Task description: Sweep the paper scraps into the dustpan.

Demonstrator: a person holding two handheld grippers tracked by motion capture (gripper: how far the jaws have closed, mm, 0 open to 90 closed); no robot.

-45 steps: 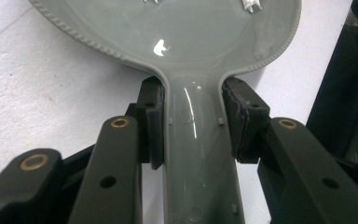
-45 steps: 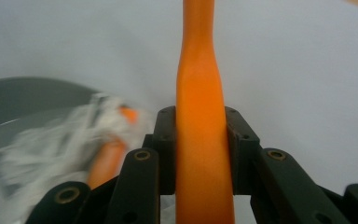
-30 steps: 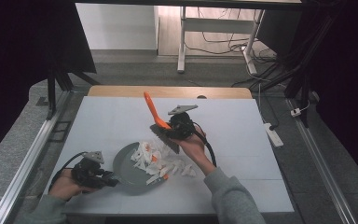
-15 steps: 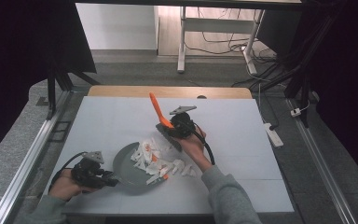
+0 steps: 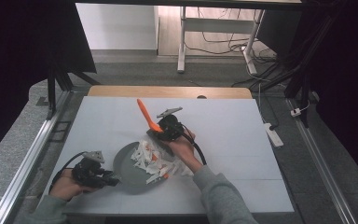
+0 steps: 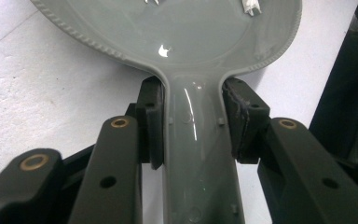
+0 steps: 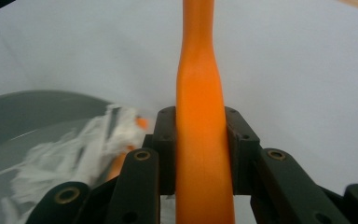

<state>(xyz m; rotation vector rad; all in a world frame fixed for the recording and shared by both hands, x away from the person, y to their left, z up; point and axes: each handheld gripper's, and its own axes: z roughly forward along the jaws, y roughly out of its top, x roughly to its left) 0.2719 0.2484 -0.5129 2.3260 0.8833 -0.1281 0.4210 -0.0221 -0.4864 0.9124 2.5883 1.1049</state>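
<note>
Two grippers: my left gripper (image 5: 113, 179) clamps the grey dustpan (image 5: 126, 163) handle; my right gripper (image 5: 160, 132) clamps the orange brush handle (image 5: 145, 115).
Surface: white table (image 5: 223, 126), wooden far edge.
Room: grey floor (image 5: 135, 70), cables (image 5: 223, 44).

A dustpan (image 5: 126, 165) was set near the table's (image 5: 261, 140) near-left edge, paper scraps (image 5: 156, 158) piled at its right, a brush handle (image 5: 145, 114) behind them.

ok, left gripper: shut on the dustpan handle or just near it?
Shut on it: the left gripper has both pads pressed against the grey dustpan handle's sides.
</note>
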